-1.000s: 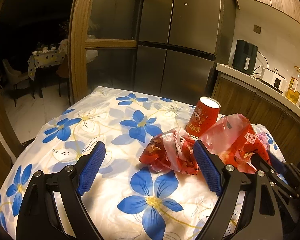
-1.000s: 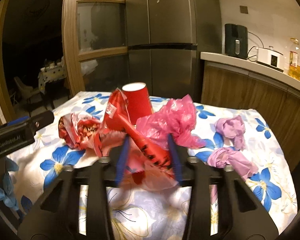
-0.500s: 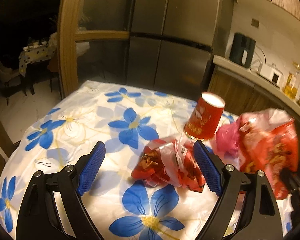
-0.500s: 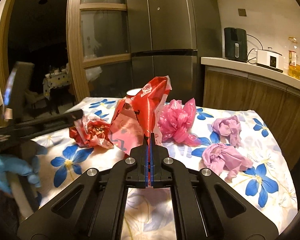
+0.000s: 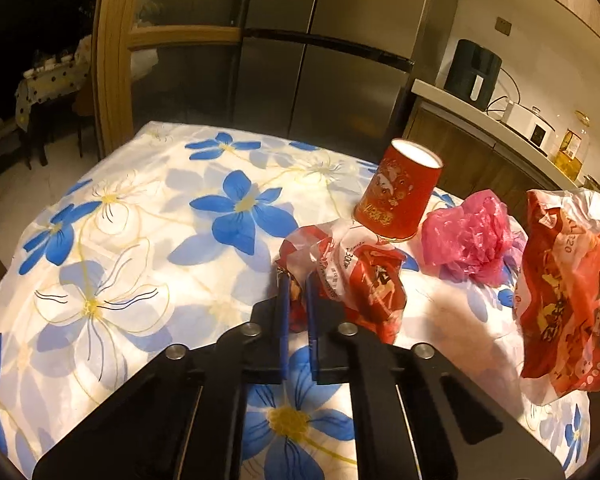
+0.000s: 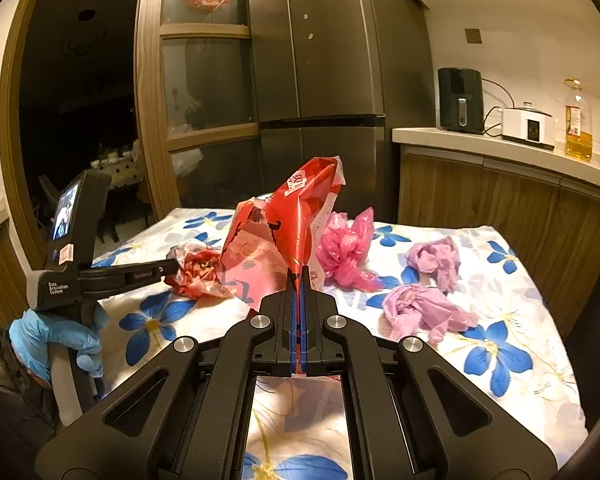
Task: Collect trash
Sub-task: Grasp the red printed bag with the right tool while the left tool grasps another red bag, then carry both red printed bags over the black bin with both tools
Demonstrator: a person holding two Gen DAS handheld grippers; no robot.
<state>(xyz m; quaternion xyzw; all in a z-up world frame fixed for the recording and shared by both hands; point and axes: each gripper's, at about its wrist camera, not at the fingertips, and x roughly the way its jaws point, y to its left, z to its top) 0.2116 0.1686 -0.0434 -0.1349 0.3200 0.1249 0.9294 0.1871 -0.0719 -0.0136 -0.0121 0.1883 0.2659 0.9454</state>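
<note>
At the far left of the right wrist view, a hand in a blue glove (image 6: pixel 56 340) grips the handle of the left gripper (image 6: pixel 172 267), whose grey housing reads "Data Acquisition System"; lettering on its black arm is too small to read. Its tips reach a crumpled red and white wrapper (image 6: pixel 198 270) lying on the flowered tablecloth (image 6: pixel 532 360). The left wrist view confirms this: the left gripper (image 5: pixel 296 280) has its blue pads drawn narrow and pinching the left edge of that wrapper (image 5: pixel 356 276), at centre frame, with part-legible print of "300" on the white portion. Just beyond the wrapper stands an inverted red paper cup (image 5: pixel 400 192) with gold printing I cannot read. Right of it lies a pink plastic bag (image 5: pixel 468 236), bunched up. At centre of the right wrist view, the right gripper (image 6: pixel 300 276) is clamped fully together on the lower part of a red printed plastic bag (image 6: pixel 284 232), which stands up above the tips, clear of the cloth; a white label near its top carries characters too small to read. The same bag (image 5: pixel 568 280) fills the right edge of the left wrist view, printed "320". Toward the right of the right wrist view lie two pale purple crumpled bags (image 6: pixel 424 308), near each other, untouched.
</note>
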